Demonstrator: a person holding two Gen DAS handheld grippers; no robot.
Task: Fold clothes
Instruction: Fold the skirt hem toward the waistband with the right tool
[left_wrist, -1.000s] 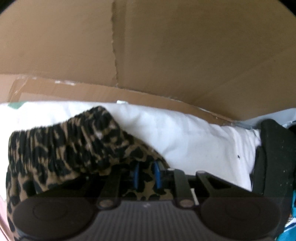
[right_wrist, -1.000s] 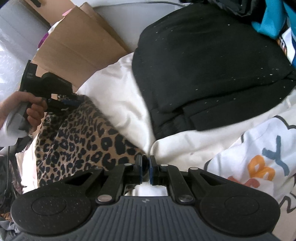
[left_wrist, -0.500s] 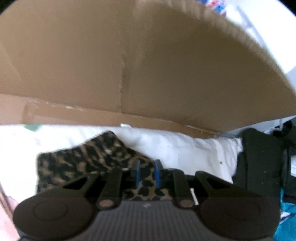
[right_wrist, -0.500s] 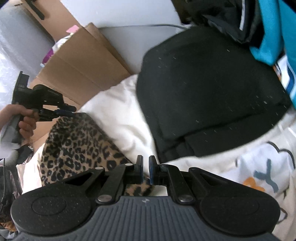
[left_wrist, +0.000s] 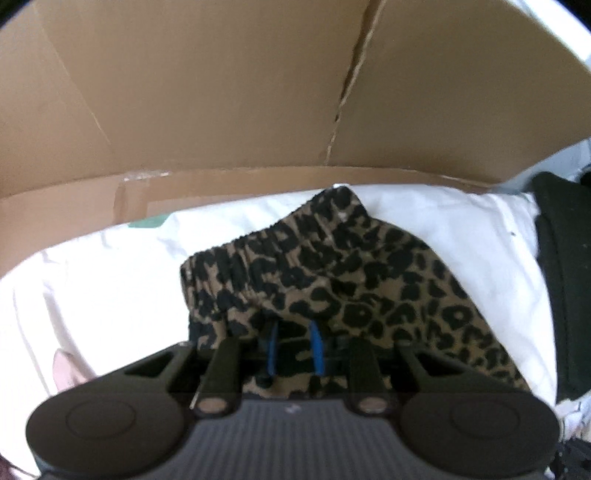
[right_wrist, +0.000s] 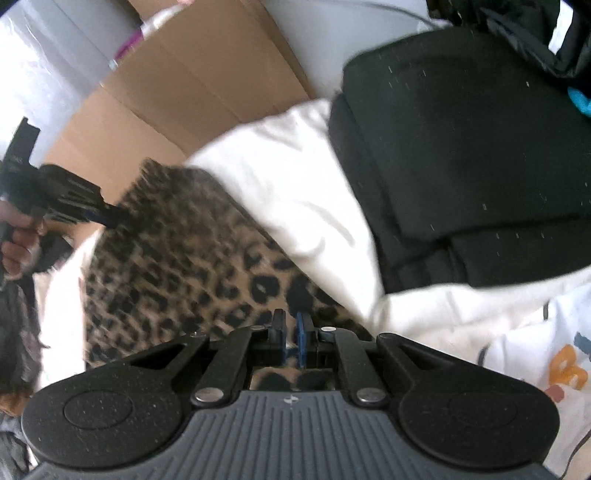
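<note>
Leopard-print garment (left_wrist: 354, 280) lies on white bedding (left_wrist: 110, 288), beside folded black clothes (right_wrist: 472, 155). Left gripper (left_wrist: 293, 349) hangs over its waistband, jaws opening, apparently not pinching. Right gripper (right_wrist: 290, 332) is closed, seemingly nipping the blurred near edge.

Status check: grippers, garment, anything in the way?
Left gripper opening, leopard shorts between its jaws. Right gripper shut at their other end. Shorts on white bedding. Folded black garment alongside, clear.

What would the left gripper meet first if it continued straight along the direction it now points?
Most likely the leopard-print fabric garment: it lies directly beyond the opening blue fingers of the left gripper, with white bedding beneath. How near it is remains unclear.
</note>
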